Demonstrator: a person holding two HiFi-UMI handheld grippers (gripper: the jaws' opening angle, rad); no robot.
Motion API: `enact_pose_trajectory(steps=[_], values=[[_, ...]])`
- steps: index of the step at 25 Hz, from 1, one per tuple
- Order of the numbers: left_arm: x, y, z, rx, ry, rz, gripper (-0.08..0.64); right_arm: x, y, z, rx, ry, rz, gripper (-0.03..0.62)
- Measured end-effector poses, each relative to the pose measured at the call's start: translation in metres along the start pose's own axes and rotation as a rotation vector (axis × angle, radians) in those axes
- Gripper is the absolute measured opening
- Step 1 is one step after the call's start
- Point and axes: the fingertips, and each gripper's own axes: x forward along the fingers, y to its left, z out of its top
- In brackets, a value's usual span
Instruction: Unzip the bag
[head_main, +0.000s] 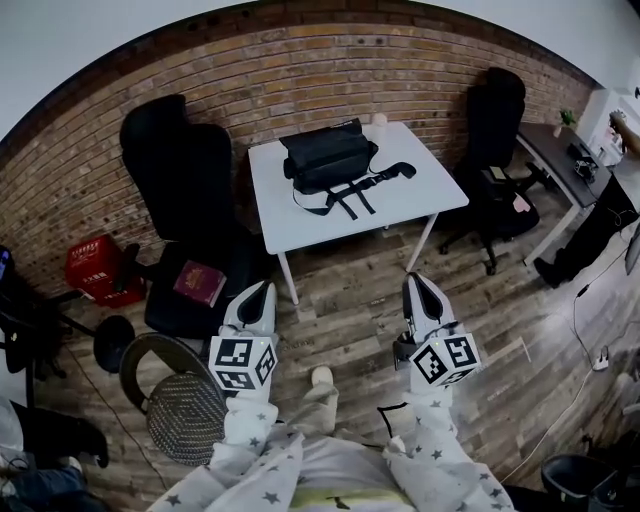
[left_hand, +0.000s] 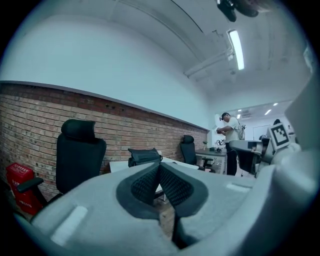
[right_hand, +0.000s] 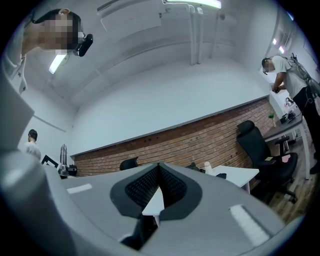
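Jaws: together, empty, on your left gripper (head_main: 263, 289) and right gripper (head_main: 414, 280) | bag (head_main: 328, 157): lying on tabletop (head_main: 300, 222) | grippers: well apart from tabletop.

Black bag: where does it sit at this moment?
In the head view, the black bag lies on the far half of the white table, near the brick wall, flanked by the left office chair and the right office chair.
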Motion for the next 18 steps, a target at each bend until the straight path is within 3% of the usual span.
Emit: enact_pose_trajectory(steps=[18], values=[[0.156, 0.077, 0.017, -0.040, 0.005, -0.002, 0.000, 0.165, -0.066, -0.013, -0.026, 0.013, 0.016, 0.000]])
